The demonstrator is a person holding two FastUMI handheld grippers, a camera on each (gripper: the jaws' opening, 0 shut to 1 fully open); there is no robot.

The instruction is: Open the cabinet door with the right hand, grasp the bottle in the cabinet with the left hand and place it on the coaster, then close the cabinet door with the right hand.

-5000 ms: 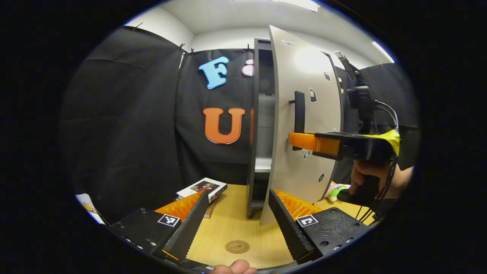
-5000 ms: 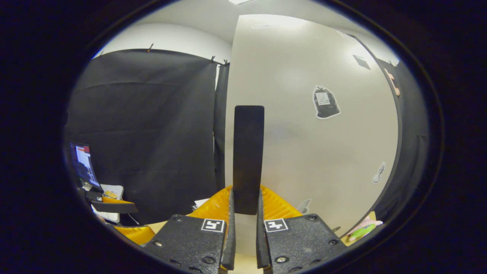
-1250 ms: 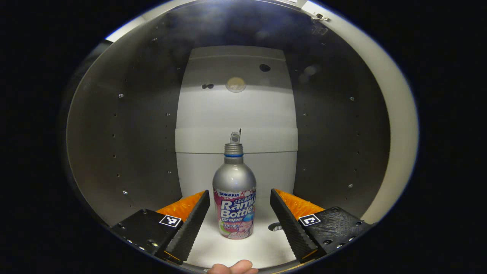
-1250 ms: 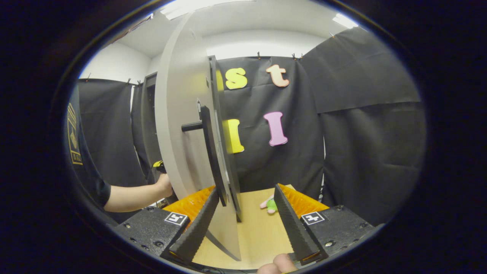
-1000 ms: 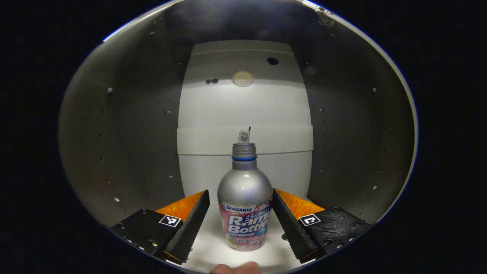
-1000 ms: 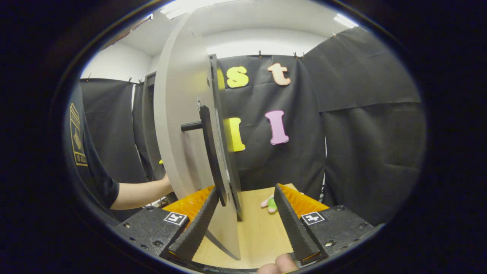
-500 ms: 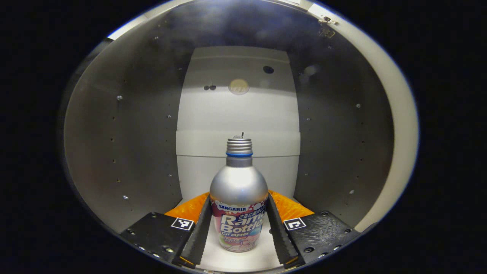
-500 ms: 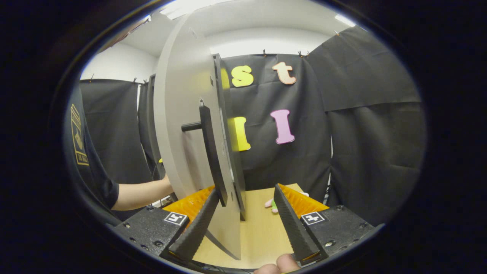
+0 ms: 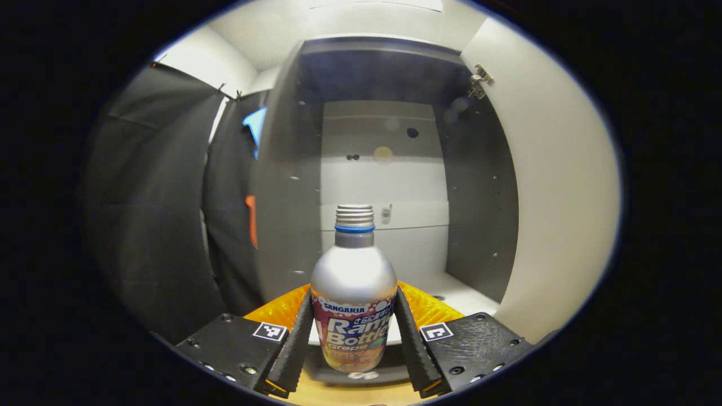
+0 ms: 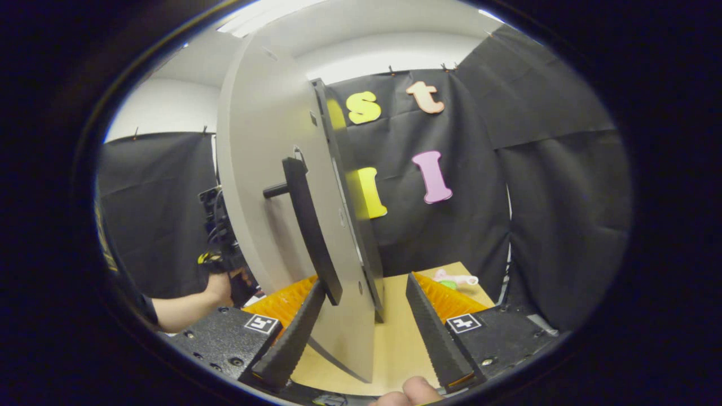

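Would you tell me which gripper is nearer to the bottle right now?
Left. The left gripper is shut on the bottle, a finger pressing each side. The right gripper is open by the cabinet door, at its outer face.

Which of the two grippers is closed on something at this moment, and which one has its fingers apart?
The left gripper is closed on the bottle, both fingers against its sides. The right gripper stands open beside the cabinet door.

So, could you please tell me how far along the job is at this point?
Done: the cabinet door stands open. In hand: the left tool is shut on the bottle, in front of the cabinet. Left: set the bottle on the coaster, then close the door with the open right tool.
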